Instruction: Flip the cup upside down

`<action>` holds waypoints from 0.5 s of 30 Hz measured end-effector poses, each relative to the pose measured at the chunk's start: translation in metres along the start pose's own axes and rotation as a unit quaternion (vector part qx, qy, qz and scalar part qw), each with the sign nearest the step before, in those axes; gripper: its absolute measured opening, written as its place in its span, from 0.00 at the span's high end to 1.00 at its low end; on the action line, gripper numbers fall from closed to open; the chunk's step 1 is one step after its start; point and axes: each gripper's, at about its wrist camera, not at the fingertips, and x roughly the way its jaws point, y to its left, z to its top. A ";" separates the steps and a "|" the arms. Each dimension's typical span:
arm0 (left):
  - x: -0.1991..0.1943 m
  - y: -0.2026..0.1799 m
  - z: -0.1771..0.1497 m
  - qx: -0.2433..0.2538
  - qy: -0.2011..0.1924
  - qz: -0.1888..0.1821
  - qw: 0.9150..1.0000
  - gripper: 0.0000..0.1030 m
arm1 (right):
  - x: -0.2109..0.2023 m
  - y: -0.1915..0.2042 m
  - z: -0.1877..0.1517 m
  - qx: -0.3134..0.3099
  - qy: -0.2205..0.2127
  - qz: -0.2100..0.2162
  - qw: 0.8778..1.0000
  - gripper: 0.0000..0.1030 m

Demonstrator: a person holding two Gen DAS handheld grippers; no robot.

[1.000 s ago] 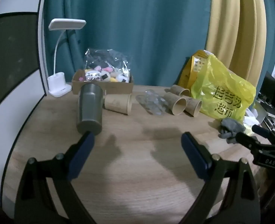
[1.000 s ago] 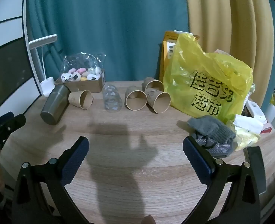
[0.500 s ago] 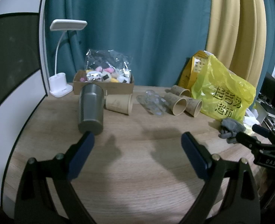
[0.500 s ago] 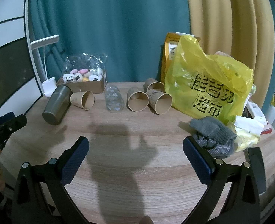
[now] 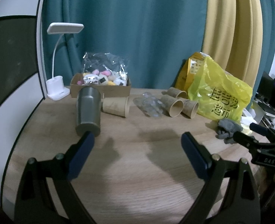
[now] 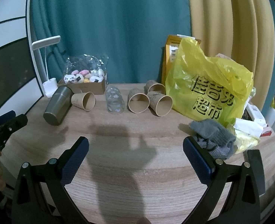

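Several cups lie on their sides along the back of the wooden table. A grey metal tumbler lies at the left, base towards me. A paper cup lies beside it, then a clear plastic cup, then three more paper cups. My left gripper is open and empty, its left finger just short of the tumbler's base. My right gripper is open and empty over the table's middle.
A yellow plastic bag and grey gloves sit at the right. A cardboard box of small toys and a white desk lamp stand at the back left. Curtains hang behind.
Both grippers have drifted slightly. The scene sits a little lower in each view. No object has moved.
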 end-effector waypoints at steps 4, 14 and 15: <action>0.000 -0.001 0.000 0.001 0.002 0.001 1.000 0.07 | -0.003 0.001 0.007 0.000 0.003 0.005 1.000 0.01; 0.005 -0.001 -0.001 -0.003 0.006 0.017 1.000 0.07 | -0.002 0.000 0.008 -0.001 0.004 0.008 1.000 0.01; 0.004 0.000 -0.002 -0.004 0.005 0.017 1.000 0.07 | -0.001 0.000 0.008 -0.001 0.004 0.009 1.000 0.01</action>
